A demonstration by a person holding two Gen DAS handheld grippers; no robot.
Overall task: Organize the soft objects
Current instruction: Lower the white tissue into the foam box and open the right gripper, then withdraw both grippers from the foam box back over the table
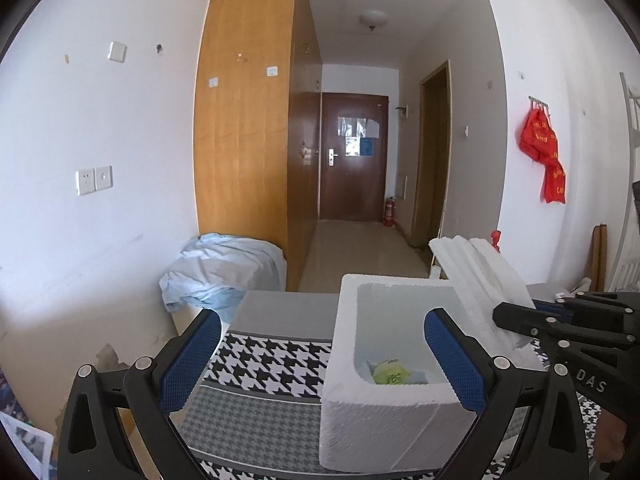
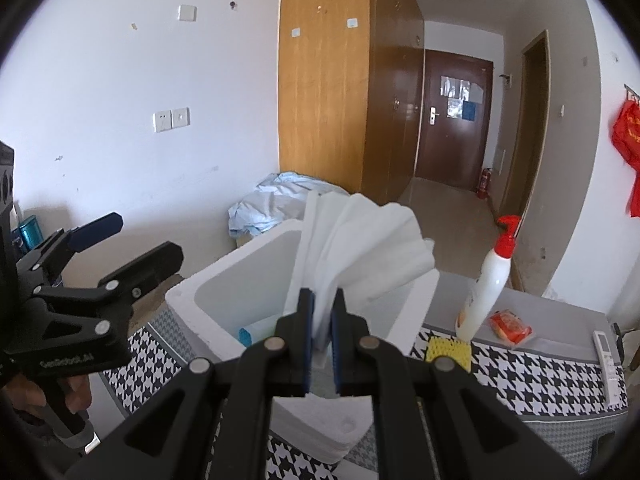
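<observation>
A white foam box point(image 1: 384, 412) point(image 2: 236, 300) stands on a houndstooth cloth point(image 1: 272, 364) point(image 2: 532, 372). Inside lie a green packet point(image 1: 390, 374) and a blue item point(image 2: 245, 337). My right gripper point(image 2: 323, 304) point(image 1: 508, 322) is shut on a stack of white foam sheets point(image 2: 360, 240) point(image 1: 480, 272) and holds them upright over the box's right side. My left gripper point(image 1: 322, 344) point(image 2: 132, 240) is open and empty, at the box's left front. A yellow sponge point(image 2: 448, 350) and an orange packet point(image 2: 510, 326) lie right of the box.
A white pump bottle with a red top point(image 2: 490, 280) stands right of the box. A white remote point(image 2: 606, 354) lies at the far right. A light blue bundle of bedding point(image 1: 220, 272) point(image 2: 276, 200) sits beyond, by a wooden wardrobe point(image 1: 248, 120).
</observation>
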